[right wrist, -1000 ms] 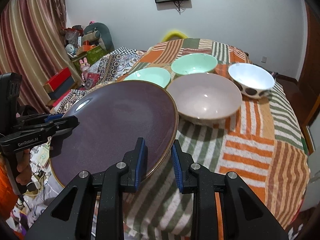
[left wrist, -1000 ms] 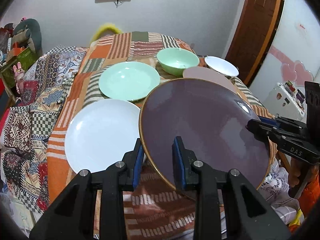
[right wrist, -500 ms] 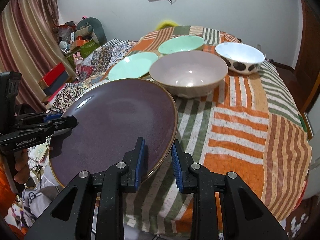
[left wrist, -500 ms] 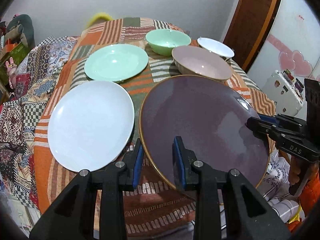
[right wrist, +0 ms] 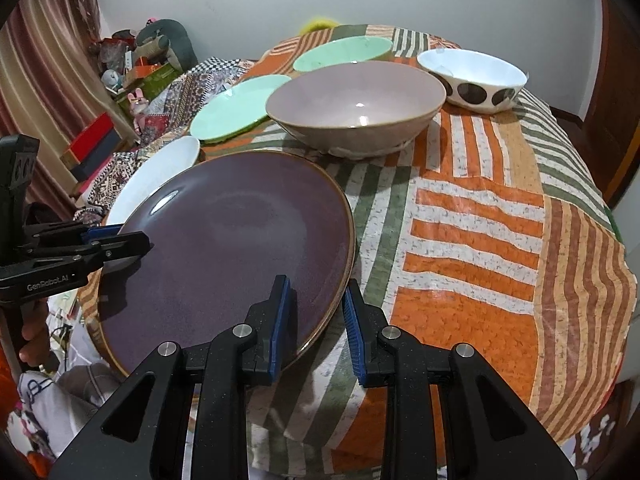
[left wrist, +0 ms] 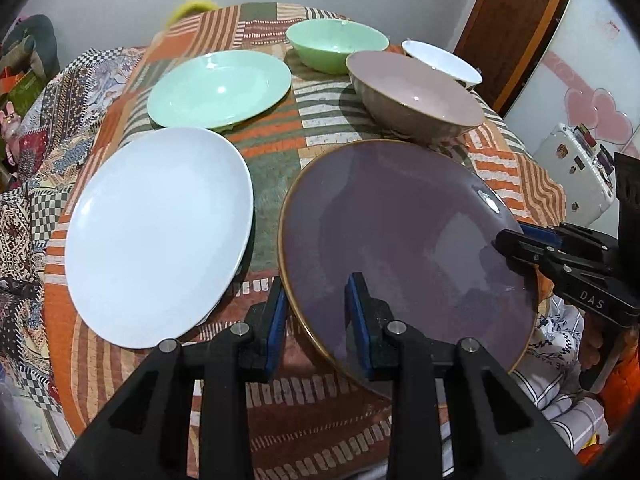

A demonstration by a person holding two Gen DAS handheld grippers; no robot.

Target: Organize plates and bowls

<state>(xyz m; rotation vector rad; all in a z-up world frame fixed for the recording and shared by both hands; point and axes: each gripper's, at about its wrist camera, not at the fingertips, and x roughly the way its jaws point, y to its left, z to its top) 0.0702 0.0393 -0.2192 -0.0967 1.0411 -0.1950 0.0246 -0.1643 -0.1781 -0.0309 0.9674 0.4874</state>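
A large purple plate [left wrist: 400, 232] [right wrist: 224, 248] with a gold rim hangs tilted just above the near edge of the table, held from both sides. My left gripper [left wrist: 316, 292] is shut on its left rim. My right gripper [right wrist: 315, 292] is shut on its right rim. Each gripper shows in the other's view, the right gripper [left wrist: 516, 240] and the left gripper [right wrist: 132, 240]. On the cloth lie a white plate [left wrist: 160, 236] [right wrist: 160, 172], a mint plate [left wrist: 220, 88] [right wrist: 240, 104], a mint bowl [left wrist: 336, 46] [right wrist: 344, 52], a pinkish bowl [left wrist: 416, 92] [right wrist: 356, 100] and a white spotted bowl [left wrist: 440, 62] [right wrist: 472, 72].
The round table [right wrist: 480, 240] wears an orange, green and white striped cloth, bare on its right half. A patterned quilt [left wrist: 36, 168] and boxes with toys [right wrist: 136, 76] lie to the left. A wooden door [left wrist: 512, 28] stands at the far right.
Both grippers have sunk toward the table with the purple plate between them and tipped further down. The plates and bowls on the cloth now look closer.
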